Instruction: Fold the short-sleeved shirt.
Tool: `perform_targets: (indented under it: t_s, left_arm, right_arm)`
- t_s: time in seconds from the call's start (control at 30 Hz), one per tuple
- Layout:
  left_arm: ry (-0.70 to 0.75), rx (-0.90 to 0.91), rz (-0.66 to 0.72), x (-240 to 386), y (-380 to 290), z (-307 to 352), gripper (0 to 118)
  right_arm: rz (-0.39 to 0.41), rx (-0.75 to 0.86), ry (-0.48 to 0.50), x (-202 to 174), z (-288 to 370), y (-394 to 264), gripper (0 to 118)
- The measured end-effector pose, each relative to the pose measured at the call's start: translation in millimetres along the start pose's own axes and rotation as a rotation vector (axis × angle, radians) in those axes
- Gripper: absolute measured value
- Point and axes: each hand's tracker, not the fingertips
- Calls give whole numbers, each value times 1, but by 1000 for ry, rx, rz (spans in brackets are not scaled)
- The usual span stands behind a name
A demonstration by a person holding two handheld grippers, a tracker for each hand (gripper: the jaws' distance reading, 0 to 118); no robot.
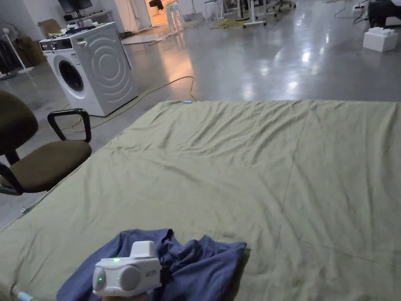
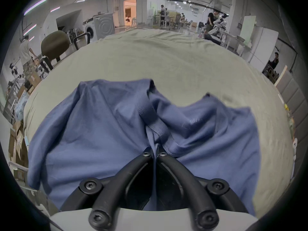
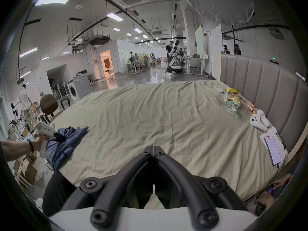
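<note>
Item 1. Short-sleeved shirt (image 1: 195, 262): blue, crumpled in a loose heap on the bed, at the lower left of the head view, close to the near edge. In the right gripper view the shirt (image 3: 66, 139) sits at the left middle of the frame, part of it draping over the bed's edge. In the left gripper view the shirt (image 2: 103, 128) takes up the centre and lower half of the frame, a hemmed edge running down the middle to the tong tips.

Item 2. Left tongs (image 2: 154, 153): lower centre of the left gripper view, jaws drawn together with a fold of the shirt's hemmed edge pinched between the tips. White housing of the left tongs (image 1: 127, 274) at the bottom left of the head view, over the shirt. In the right gripper view a hand (image 3: 39, 143) grips it at the left edge of the frame.

Item 3. Right tongs (image 3: 153, 147): lower centre of the right gripper view, jaws closed tip to tip with nothing between them, held above the bare sheet and well apart from the shirt.

Item 4. Bed sheet (image 1: 254, 168): olive green, wrinkled, covering the bed.

Item 5. Padded headboard (image 3: 266, 84): grey, right of the right gripper view; a phone (image 3: 273, 148) and white controllers (image 3: 259, 120) lie on the bed beside it.

Item 6. Washing machine (image 1: 88, 72): white, upper left of the head view, on the floor.

Item 7. Office chair (image 1: 35, 156): brown, left edge of the head view, just beside the bed.
</note>
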Motion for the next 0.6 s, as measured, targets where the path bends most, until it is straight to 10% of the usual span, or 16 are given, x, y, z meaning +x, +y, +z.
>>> perform_targets:
  t_s: [0.3, 0.6]
  left_arm:
    - [-207, 400, 132, 55, 140, 171, 1]
    - [-579, 367, -312, 298, 31, 240, 1]
  right_arm:
    - [-67, 49, -3, 37, 33, -14, 1]
    - [-96, 108, -72, 52, 70, -17, 1]
